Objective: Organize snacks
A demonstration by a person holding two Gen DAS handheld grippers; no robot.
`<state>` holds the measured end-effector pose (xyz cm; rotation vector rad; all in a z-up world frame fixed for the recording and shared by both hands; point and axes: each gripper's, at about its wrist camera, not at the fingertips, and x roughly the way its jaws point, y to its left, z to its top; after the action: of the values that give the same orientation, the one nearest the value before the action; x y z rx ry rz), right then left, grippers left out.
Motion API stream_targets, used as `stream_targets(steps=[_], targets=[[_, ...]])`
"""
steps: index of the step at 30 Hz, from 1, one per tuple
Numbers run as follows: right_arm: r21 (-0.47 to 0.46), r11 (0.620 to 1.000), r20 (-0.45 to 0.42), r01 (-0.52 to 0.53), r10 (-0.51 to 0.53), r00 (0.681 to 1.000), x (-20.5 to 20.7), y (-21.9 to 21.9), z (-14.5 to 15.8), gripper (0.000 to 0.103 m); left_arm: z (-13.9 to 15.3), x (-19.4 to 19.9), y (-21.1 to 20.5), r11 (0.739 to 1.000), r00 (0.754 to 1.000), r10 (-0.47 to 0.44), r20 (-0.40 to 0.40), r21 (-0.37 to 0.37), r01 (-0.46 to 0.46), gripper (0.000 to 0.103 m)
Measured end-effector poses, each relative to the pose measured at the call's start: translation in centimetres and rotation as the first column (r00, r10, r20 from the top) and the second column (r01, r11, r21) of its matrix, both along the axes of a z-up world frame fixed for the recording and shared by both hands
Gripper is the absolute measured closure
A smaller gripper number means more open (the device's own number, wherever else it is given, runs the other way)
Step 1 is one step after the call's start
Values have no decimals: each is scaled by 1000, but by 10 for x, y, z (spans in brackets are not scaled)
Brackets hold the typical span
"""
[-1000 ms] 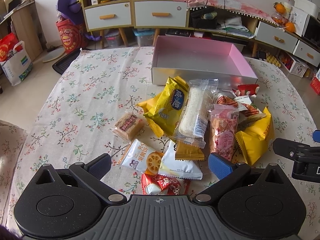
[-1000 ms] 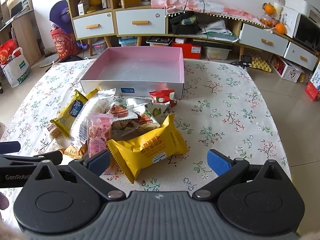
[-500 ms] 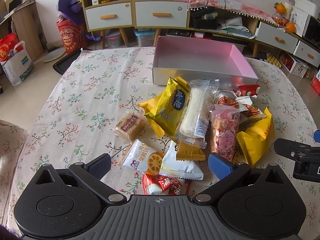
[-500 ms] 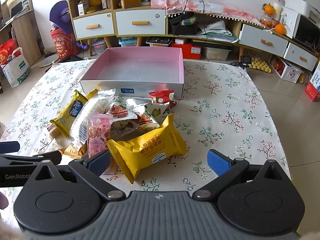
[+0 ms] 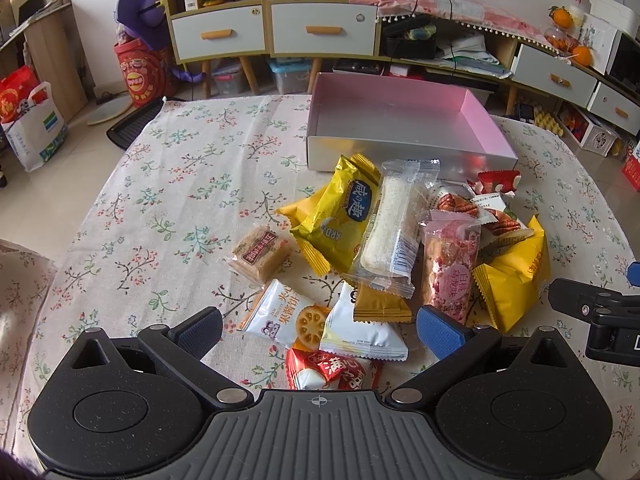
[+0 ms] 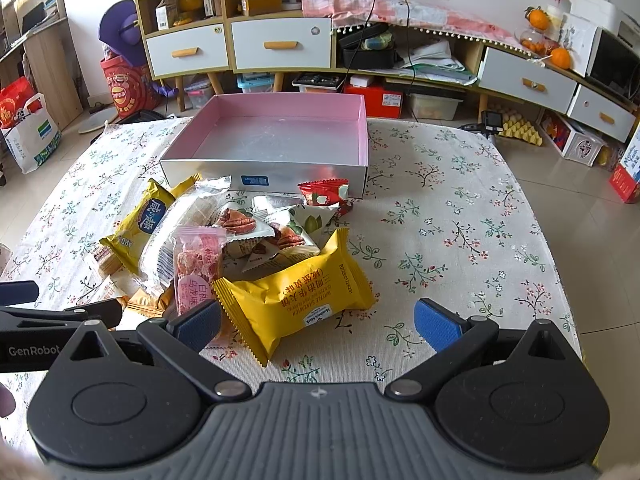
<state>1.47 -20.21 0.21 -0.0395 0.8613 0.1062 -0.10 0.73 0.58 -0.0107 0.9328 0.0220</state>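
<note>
1 yellow packet (image 6: 298,295) reads "WAFFLE SANDWICH"; left tongs (image 6: 60,312) read "GenRobot".

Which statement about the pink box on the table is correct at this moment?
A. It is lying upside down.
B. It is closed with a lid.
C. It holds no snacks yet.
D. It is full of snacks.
C: the pink box stands open with a bare floor, while the snacks lie in a pile on the tablecloth in front of it.
</note>
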Motion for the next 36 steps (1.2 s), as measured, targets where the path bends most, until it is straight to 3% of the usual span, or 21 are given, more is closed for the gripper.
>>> stream_targets(steps=[22,27,36], targets=[[-5,1000,-3,-4,4,1000,-1,0,-1,0,0,0,3,1000,1000,-2,-2,6,3,0],[-7,1000,-4,-1,1,1000,-1,0,-1,0,-1,3,7,999,999,-33,-14,4,33,0],[32,999,-13,-19,20,1000,7,-2,-5,0,-7,26,24,990,989,-129,-65,-73,124,0]])
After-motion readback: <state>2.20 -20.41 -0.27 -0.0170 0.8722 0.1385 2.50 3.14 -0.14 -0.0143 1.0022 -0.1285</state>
